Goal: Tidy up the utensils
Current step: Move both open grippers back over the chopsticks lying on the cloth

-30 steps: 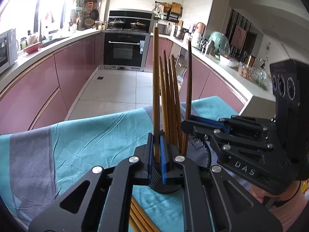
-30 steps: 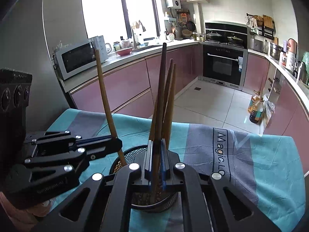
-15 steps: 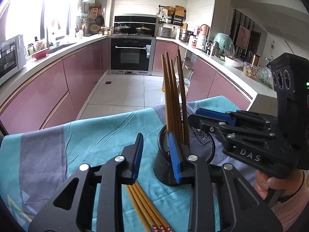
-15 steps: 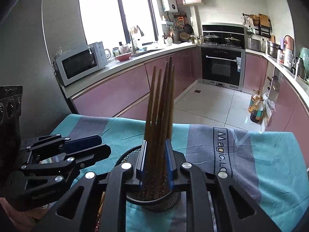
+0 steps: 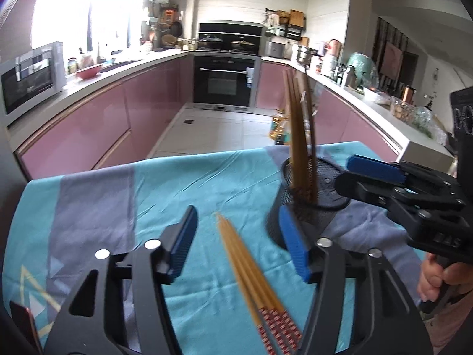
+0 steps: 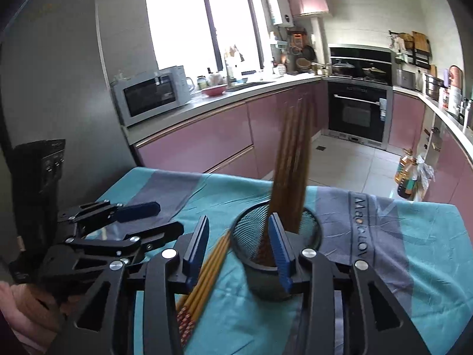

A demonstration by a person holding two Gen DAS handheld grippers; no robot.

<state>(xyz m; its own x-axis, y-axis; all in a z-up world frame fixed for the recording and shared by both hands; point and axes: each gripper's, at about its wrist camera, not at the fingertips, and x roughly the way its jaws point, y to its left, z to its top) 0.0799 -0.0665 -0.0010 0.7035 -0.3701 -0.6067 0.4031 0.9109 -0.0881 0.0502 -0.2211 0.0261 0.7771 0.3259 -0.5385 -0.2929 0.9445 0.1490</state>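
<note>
A black mesh holder [image 5: 307,204] [image 6: 276,254] stands on the cloth with several dark brown chopsticks [image 5: 300,145] [image 6: 292,174] upright in it. Several light wooden chopsticks [image 5: 248,269] [image 6: 207,275] with red patterned ends lie flat on the cloth beside it. My left gripper [image 5: 238,242] is open and empty, above the lying chopsticks. My right gripper [image 6: 239,251] is open and empty, straddling the holder's near left rim. Each gripper shows in the other's view, the right [image 5: 384,177] and the left [image 6: 142,219].
A teal and grey tablecloth [image 5: 183,189] [image 6: 384,236] covers the table. Beyond the table's far edge are the kitchen floor, pink cabinets, an oven [image 5: 226,80] and a microwave [image 6: 150,94]. Oil bottles [image 6: 406,177] stand on the floor.
Both grippers let go of the chopsticks they held over the holder, opened wide and drew back. The released chopsticks now stand in the holder. The left gripper shifted left over the lying chopsticks.
</note>
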